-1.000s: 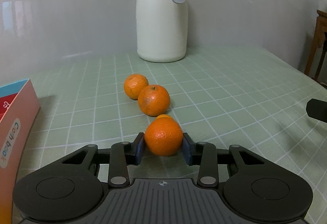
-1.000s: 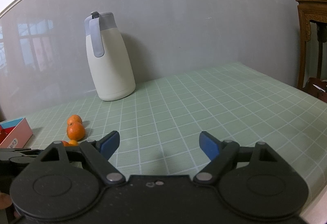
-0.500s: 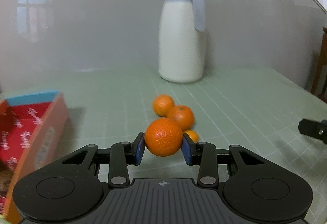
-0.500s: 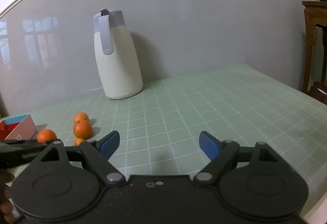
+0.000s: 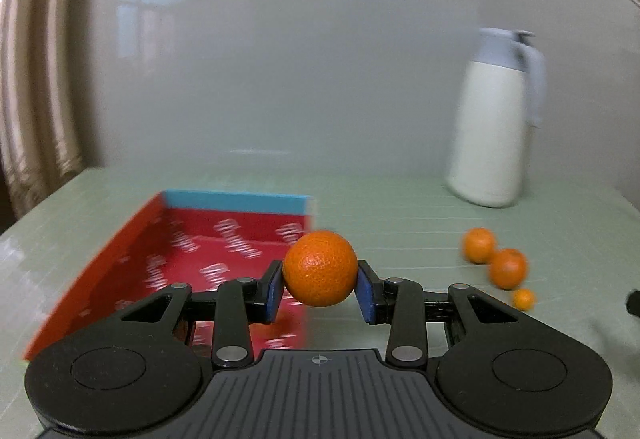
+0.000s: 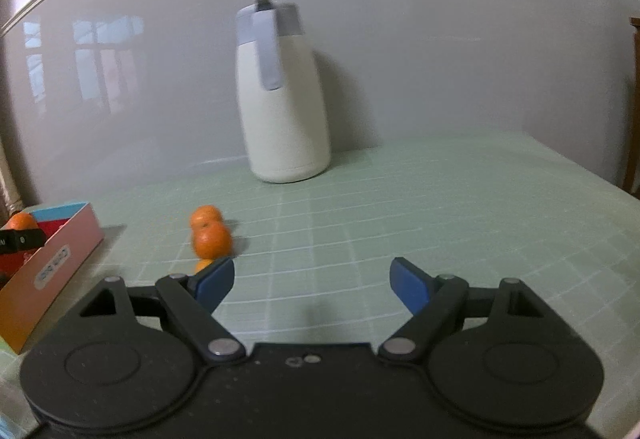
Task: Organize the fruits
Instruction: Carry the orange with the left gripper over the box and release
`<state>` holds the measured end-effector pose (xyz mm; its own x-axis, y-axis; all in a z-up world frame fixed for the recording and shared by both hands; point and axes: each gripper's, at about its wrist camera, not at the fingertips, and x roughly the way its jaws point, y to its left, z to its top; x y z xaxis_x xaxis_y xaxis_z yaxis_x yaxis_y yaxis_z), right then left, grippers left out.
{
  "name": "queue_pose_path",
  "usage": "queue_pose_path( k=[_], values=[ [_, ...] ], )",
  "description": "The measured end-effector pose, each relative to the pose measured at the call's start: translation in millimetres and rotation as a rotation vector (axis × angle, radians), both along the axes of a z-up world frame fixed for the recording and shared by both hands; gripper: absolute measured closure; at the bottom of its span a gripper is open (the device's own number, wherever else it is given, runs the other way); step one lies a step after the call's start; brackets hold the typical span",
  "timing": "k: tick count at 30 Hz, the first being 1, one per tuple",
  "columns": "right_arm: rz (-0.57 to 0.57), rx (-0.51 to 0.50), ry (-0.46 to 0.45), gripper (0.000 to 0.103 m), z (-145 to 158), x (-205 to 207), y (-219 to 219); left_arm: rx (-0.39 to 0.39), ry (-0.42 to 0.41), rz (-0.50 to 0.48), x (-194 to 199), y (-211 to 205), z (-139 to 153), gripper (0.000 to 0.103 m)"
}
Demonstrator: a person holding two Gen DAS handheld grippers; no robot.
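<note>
1. One orange (image 5: 320,269) sits pinched between the left gripper's (image 5: 320,289) blue pads, above the red box's (image 5: 132,239) right wall, likely for dropping in.
2. Three oranges (image 6: 211,242) wait on the table (image 6: 440,207); the right gripper (image 6: 312,285) hangs wide and empty.

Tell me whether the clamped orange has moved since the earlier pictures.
Yes. The orange in the left tongs went leftward, away from the white jug, to the red box.

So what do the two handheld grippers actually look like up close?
Both look alike. The left gripper and right gripper have matte black bodies with two round discs, silver pivot pins, black linkage arms and blue pads on the jaws. The left's deck is ribbed, with a small crosshair mark.
</note>
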<state>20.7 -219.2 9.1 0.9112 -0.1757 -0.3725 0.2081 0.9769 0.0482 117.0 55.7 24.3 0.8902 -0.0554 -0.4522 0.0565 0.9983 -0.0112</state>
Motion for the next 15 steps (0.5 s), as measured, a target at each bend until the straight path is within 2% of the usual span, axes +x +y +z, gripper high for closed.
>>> queue_pose_path(
  k=[9,15],
  values=[
    [0.063,-0.031,0.017,0.018,-0.4,13.9,30.9,-0.043,0.066,0.114,12.6,50.8,-17.1,0.065],
    [0.102,-0.041,0.021,0.018,0.2,23.8,47.6,-0.048,0.072,0.125,13.3,55.4,-19.2,0.065]
  ],
)
